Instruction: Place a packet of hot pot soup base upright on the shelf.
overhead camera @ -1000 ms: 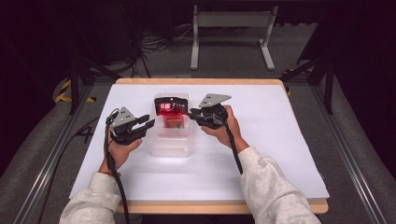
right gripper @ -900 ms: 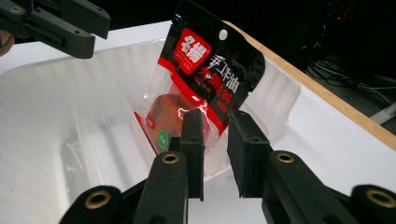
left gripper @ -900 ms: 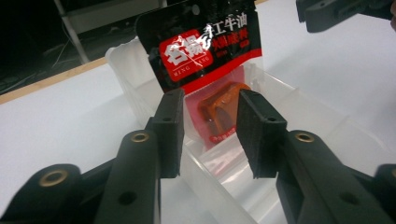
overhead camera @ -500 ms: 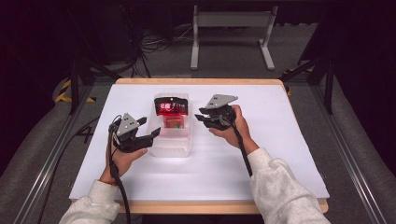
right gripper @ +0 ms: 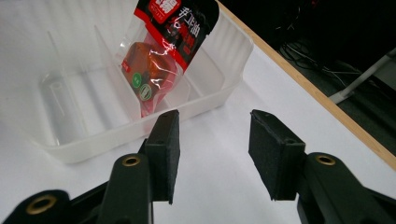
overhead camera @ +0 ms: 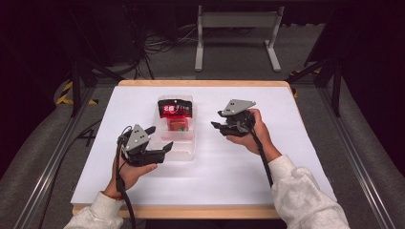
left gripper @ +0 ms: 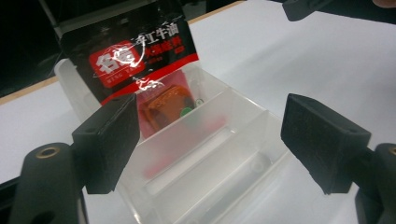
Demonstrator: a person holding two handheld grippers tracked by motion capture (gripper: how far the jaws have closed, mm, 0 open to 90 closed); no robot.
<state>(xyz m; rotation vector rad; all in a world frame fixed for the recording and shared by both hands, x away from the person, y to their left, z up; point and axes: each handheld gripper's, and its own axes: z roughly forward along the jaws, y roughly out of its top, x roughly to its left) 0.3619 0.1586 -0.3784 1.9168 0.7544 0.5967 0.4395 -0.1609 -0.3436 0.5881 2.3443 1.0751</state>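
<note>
Snack packet (left gripper: 135,60): white Chinese characters on black-red header, not clearly legible.

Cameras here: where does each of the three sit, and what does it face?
High view: above the person's side, looking down on the white table; forearms, left gripper, right gripper.
Left gripper view: rides that gripper, faces the clear divided tray; own open jaws.
Right gripper view: faces the tray's side wall; own open jaws.
Shared: the red-and-black snack packet standing in the tray.

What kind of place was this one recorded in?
Probably a lab or recording studio, not a home. A white-topped table stands between metal rails, cables lie on the grey floor behind, and the surroundings are dark. A person works hand-held claws beside a clear tray.
</note>
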